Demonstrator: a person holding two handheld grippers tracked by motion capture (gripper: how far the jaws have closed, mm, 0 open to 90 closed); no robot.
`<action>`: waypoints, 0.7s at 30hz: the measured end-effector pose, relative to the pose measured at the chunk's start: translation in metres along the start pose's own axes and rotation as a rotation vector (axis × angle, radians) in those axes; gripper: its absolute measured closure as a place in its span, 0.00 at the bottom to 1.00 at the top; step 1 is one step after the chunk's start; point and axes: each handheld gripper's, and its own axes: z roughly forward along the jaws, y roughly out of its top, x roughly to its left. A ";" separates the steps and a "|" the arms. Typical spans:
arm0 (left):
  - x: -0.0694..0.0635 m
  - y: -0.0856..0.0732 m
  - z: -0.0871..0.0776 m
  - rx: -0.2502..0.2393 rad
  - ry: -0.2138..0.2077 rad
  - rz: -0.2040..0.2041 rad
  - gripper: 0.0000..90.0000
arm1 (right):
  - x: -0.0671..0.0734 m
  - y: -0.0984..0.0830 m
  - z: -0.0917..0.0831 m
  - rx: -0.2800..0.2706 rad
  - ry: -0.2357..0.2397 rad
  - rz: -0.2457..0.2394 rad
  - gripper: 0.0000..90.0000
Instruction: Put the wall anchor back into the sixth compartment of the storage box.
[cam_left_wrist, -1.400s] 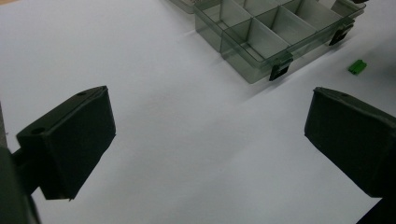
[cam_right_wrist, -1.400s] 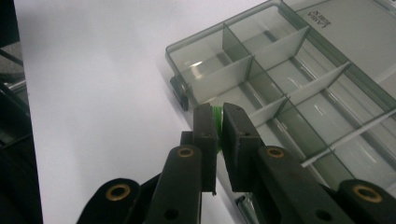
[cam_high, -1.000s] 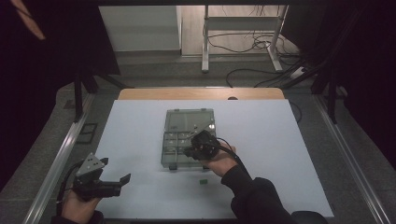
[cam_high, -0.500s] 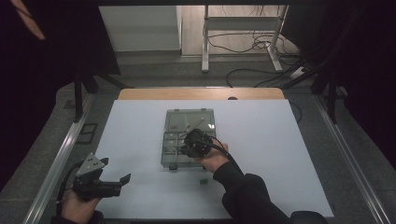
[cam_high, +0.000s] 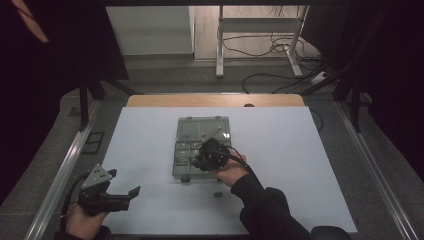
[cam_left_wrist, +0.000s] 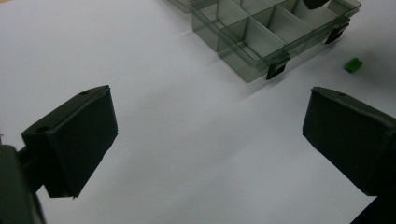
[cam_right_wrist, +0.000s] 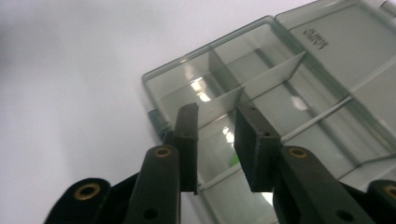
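Note:
An open, clear grey compartment box (cam_high: 186, 131) lies at the middle of the white table (cam_high: 300, 165). My right gripper (cam_high: 197, 160) hangs over its near compartments, pointing down into them. In the right gripper view its jaws (cam_right_wrist: 215, 112) have just been opening and stand a little apart, with nothing pressed between them. A small green bit (cam_right_wrist: 232, 161) shows below them in a compartment. Another small green piece (cam_high: 217, 194) lies on the table in front of the box. My left gripper (cam_high: 124, 182) rests at the near left, open and empty.
In the left gripper view the box (cam_left_wrist: 252, 37) with its black latches is ahead, with the green piece (cam_left_wrist: 353, 64) beside it. The box lid (cam_right_wrist: 345, 51) lies flat beyond the compartments. Metal rails border the table on both sides.
My right hand has shifted a little to the left over the box. The left gripper has stayed where it was.

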 end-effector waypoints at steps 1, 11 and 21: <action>0.000 0.000 0.000 0.000 0.000 0.000 0.04 | 0.000 0.000 0.000 0.000 0.000 0.000 0.75; 0.000 0.000 0.000 0.001 -0.002 -0.001 0.04 | 0.004 -0.008 -0.014 -0.029 0.049 0.021 0.48; 0.000 0.000 0.000 0.003 -0.004 -0.001 0.04 | 0.007 -0.019 -0.022 -0.012 0.031 0.019 0.19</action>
